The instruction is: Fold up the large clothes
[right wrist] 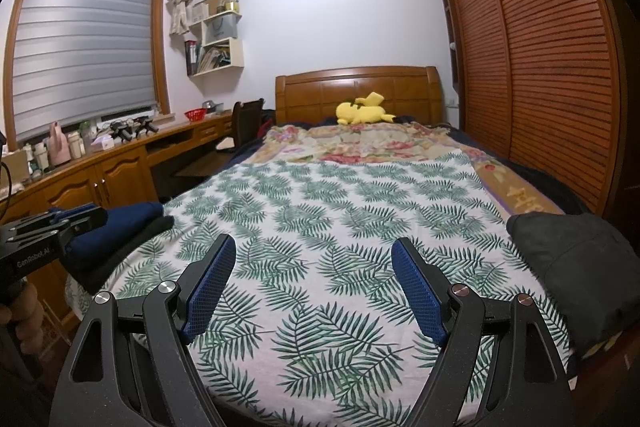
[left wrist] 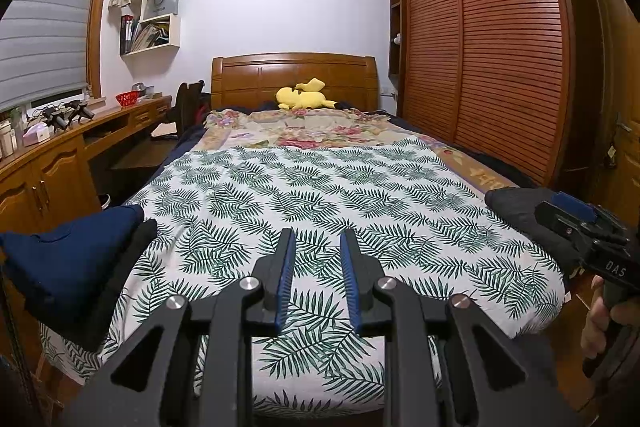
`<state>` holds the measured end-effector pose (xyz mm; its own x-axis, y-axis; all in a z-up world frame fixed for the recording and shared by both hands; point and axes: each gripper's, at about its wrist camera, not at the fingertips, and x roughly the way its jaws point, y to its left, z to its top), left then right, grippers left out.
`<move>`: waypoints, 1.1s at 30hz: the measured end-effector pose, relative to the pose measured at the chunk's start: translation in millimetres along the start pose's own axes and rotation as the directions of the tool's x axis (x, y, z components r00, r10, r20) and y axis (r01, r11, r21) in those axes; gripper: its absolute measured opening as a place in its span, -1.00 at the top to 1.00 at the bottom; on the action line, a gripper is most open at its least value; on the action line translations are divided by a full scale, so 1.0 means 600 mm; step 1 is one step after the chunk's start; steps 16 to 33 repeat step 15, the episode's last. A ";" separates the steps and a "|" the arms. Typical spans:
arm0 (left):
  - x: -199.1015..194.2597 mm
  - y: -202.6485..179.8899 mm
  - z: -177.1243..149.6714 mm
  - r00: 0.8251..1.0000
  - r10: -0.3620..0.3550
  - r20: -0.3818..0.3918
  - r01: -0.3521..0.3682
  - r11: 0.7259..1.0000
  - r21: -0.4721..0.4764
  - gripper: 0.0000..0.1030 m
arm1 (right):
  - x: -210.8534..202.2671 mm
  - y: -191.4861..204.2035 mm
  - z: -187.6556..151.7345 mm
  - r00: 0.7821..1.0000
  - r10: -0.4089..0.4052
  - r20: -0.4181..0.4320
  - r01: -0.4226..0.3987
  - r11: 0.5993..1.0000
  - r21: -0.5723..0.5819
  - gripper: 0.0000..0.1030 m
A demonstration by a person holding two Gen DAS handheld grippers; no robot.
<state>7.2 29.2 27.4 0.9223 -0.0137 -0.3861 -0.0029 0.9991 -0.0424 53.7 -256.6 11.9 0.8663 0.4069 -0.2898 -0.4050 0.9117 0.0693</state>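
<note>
Both grippers are held above the foot end of the bed, pointing along the bed toward the wooden headboard (left wrist: 295, 77).

Left gripper (left wrist: 318, 239): the two blue-padded fingers stand a narrow gap apart. Nothing lies between them; the leaf-print sheet (left wrist: 320, 187) shows through the gap. The pads touch no fabric.

Right gripper (right wrist: 314, 247): the fingers are spread wide, with nothing between them. The blue pads (right wrist: 420, 291) hang clear above the sheet. In the left wrist view, the body of this gripper appears at the right edge, with a hand (left wrist: 600, 319) wrapped around its grip.

Clothes to be handled:
- A dark blue garment (left wrist: 68, 255) lies folded at the left edge of the bed, resting on top of a black garment (left wrist: 128, 267). In the right wrist view, the left gripper's body sits just in front of this stack.
- A dark grey garment (right wrist: 572, 267) lies bunched at the right edge of the bed, near the foot corner, well apart from the blue stack.

The centre of the leaf-print sheet between the two piles is bare. Beyond it lies a floral blanket (left wrist: 304, 131), and a yellow plush toy (left wrist: 302, 97) rests against the headboard. A slatted wardrobe (left wrist: 492, 67) stands along the right side; a wooden desk (left wrist: 80, 147) runs along the left under the window.
</note>
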 end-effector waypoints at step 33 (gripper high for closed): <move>-0.002 0.000 0.001 1.000 0.002 0.001 -0.002 1.000 -0.001 0.57 | -0.003 0.003 0.000 1.000 0.002 0.002 -0.002 1.000 -0.001 -0.59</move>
